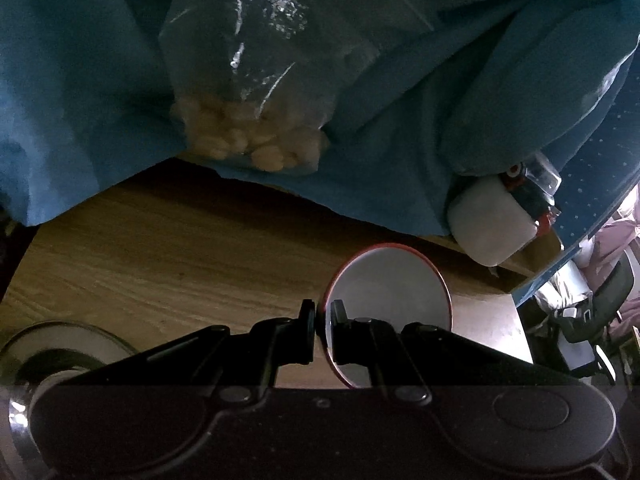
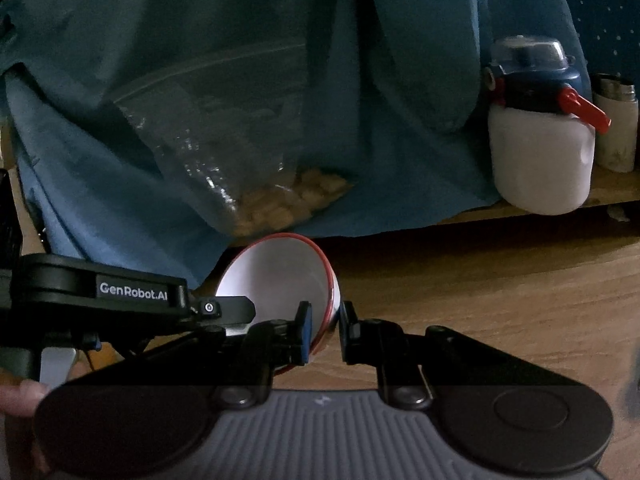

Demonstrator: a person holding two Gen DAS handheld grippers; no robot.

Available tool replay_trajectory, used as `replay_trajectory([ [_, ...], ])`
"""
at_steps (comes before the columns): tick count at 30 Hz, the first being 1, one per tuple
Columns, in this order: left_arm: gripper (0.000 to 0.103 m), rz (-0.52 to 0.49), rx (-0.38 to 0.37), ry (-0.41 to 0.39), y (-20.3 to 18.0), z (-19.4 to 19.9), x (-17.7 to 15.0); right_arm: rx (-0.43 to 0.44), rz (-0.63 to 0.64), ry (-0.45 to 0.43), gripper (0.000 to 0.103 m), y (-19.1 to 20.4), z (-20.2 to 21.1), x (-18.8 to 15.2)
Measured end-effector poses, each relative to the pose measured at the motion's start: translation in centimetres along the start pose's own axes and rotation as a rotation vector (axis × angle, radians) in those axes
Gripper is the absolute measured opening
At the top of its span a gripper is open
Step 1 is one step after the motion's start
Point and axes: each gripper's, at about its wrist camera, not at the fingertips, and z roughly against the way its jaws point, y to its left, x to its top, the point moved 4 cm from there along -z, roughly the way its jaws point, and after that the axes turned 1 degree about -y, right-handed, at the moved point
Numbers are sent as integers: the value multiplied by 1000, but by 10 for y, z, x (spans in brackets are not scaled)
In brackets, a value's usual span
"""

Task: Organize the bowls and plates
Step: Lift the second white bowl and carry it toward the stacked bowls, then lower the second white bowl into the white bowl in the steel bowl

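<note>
Right gripper (image 2: 323, 326) straddles the tilted bowl's (image 2: 280, 276) rim — left gripper (image 2: 224, 310) alongside.

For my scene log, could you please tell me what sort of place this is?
Probably a lived-in home room: a wooden table draped with blue cloth, a white plastic jug with dark lid and red spout, and a red-rimmed white bowl.

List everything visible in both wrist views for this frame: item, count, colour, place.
bowl: one, white with red rim, tilted above the table, rim between both grippers' fingers
plate: one, white with dark rim, table's near left, partly hidden
blue cloth: one, draped at the back
plastic bag: one, clear, holding pale pieces, lying on the cloth
jug: one, white with dark blue lid and red spout, back right
cup: one, whitish, behind the jug
table: one, wooden
left gripper: black, pinching the bowl rim
right gripper: black, astride the bowl rim
</note>
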Motion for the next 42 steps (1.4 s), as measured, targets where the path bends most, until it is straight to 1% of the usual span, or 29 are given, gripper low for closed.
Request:
replay_trajectory([
  [8,7,-11,-19,5,9,12,-8,-9,-4,-8,16,14,10,-10],
  [27,7,-33,-55,37,20,28,-28,-39,-19,2,16,29,28,-33],
  [37,7,-52,-64,67,22,30,-38,-50,-32,16,16,29,36,-41],
  [42,7,-63,-67,95,24,29,-43,-49,-44,38,16,27,37,-45],
])
